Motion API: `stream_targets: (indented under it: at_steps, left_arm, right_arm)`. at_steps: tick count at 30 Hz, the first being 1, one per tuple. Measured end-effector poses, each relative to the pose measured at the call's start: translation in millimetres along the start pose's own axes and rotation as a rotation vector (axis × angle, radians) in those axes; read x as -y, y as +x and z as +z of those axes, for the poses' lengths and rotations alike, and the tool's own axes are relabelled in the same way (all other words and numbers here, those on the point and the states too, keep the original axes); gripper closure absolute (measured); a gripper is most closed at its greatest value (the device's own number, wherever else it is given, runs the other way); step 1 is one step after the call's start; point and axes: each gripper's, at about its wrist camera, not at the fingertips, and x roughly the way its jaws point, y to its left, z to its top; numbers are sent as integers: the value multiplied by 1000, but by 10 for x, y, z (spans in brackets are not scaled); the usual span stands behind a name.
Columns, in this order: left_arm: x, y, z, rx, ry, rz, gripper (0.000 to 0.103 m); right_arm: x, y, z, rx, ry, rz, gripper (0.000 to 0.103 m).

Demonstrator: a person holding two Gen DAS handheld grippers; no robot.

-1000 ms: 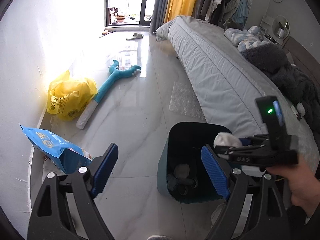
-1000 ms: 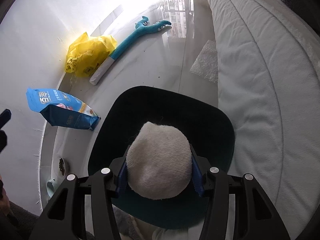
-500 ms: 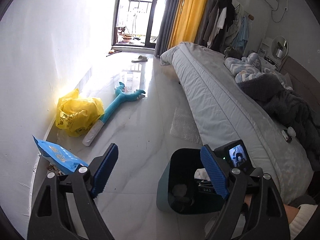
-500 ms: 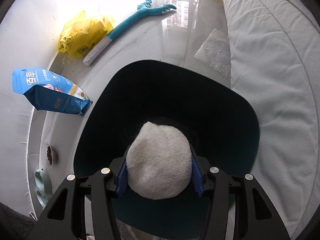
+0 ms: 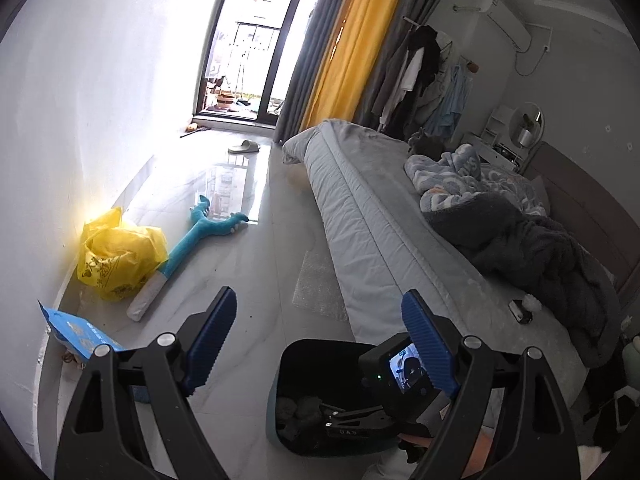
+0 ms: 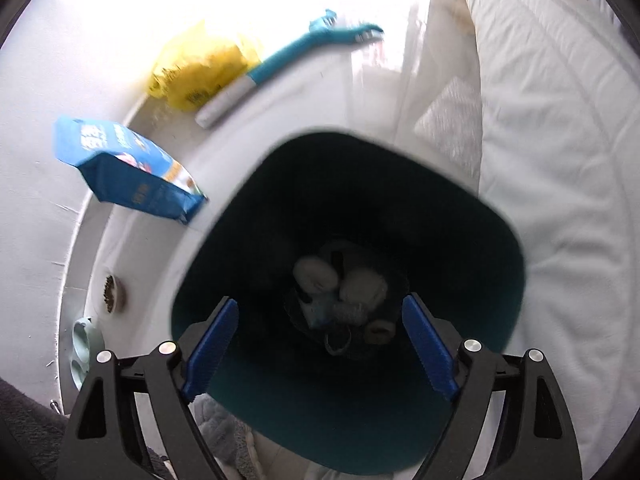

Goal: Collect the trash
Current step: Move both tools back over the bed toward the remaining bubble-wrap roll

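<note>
A dark teal trash bin stands on the floor beside the bed; it also shows in the left wrist view. My right gripper is open and empty right above the bin's mouth. White balls of trash lie at the bin's bottom. My left gripper is open and empty, held above the floor left of the bin. The right gripper's body shows over the bin in the left wrist view.
A blue food bag, a yellow plastic bag and a teal plush toy lie along the white wall. A sheet of bubble wrap lies by the bed. A pet bowl sits near the wall.
My right gripper has opened and the white ball it held has dropped into the bin. My left gripper has risen and tilted up, showing more of the room.
</note>
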Motion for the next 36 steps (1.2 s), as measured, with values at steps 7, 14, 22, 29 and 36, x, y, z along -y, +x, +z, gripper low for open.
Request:
stream_targets:
  at_steps: [7,14,22,29,36]
  left_arm:
    - [271,15,128,19,46,-18,16]
    - [693,118,177,38,107,-36,16]
    - [1055,364,150,27,109,-60,16]
    - [1341,494,127,29,105,-92,16]
    - [1559,709,36,1,120,-107,16]
  right_arm:
    - [191,-583,48,133,17,3,14]
    - [529,-1190,-2,277,55,-56,7]
    - [1000,-1721,-97,383,105,-110,3]
    - [1410,-2027,-255,447,180,-174,3]
    - [1960,-2344,-472,522,273,-258,3]
